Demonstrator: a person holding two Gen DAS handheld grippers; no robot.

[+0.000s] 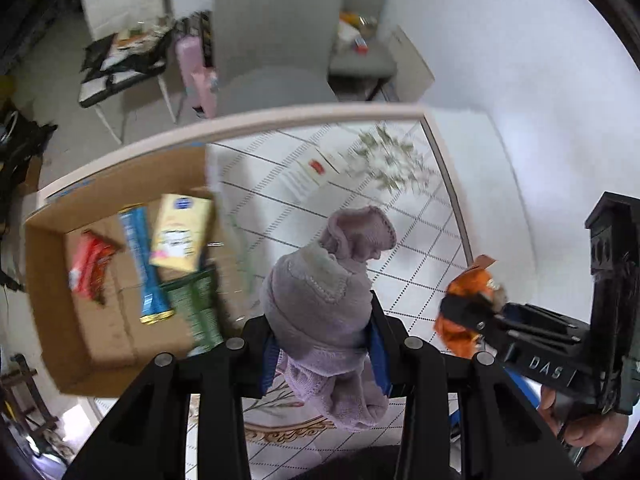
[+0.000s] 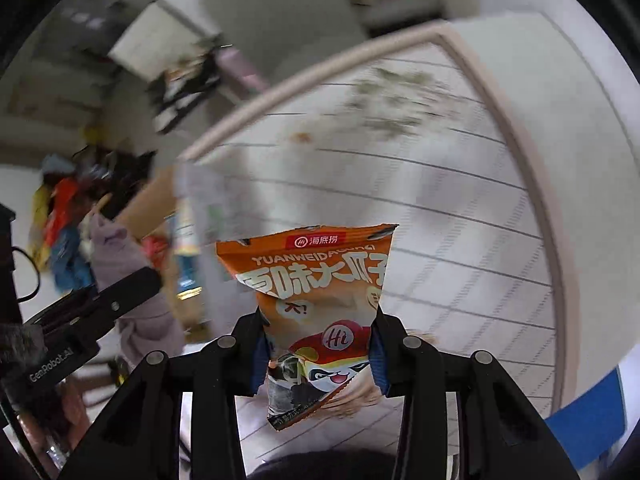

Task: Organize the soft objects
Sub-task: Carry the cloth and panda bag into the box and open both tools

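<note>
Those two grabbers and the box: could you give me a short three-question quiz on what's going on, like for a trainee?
1. True or false: the left gripper holds a lilac sock bundle.
2. What does the right gripper hold? A) an orange snack packet B) a spoon C) nothing
3. Fill in: the packets on the left lie inside a cardboard ____.

Key: 1 true; 2 A; 3 box.

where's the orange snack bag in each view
Left wrist: snack bag at the right edge, clamped in the right gripper, beside the table's edge.
Right wrist: snack bag centre, upright between the fingers of the right gripper.
Shared landmark: the cardboard box, left in both views.
</note>
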